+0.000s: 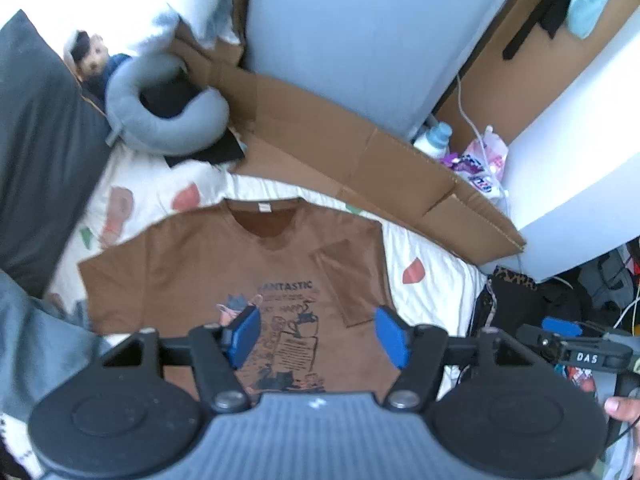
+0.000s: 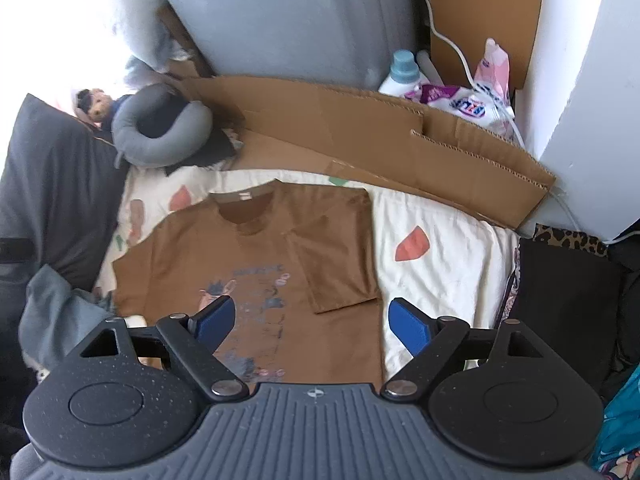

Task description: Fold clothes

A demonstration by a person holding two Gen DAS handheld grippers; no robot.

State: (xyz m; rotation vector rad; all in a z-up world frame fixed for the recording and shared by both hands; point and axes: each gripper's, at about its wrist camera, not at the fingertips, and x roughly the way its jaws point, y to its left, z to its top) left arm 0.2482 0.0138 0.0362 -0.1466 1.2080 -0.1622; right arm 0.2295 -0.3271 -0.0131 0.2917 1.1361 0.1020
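Note:
A brown T-shirt (image 1: 208,264) with a cartoon print lies flat, front up, on a cream patterned bedsheet (image 1: 436,280). Its right side and sleeve are folded in over the body (image 1: 352,280); the left sleeve lies spread out. It also shows in the right wrist view (image 2: 240,272). My left gripper (image 1: 318,334) is open and empty, above the shirt's lower print. My right gripper (image 2: 312,320) is open and empty, above the shirt's lower right edge; it also shows at the right of the left wrist view (image 1: 560,328).
Flattened cardboard (image 1: 360,160) lies behind the shirt. A grey neck pillow (image 1: 160,116) and a soft toy (image 1: 94,60) sit at the back left. A dark cushion (image 1: 36,152) lies left. Detergent bottle (image 2: 402,72) and bags (image 2: 472,100) stand back right. Dark clothes (image 2: 560,292) lie right.

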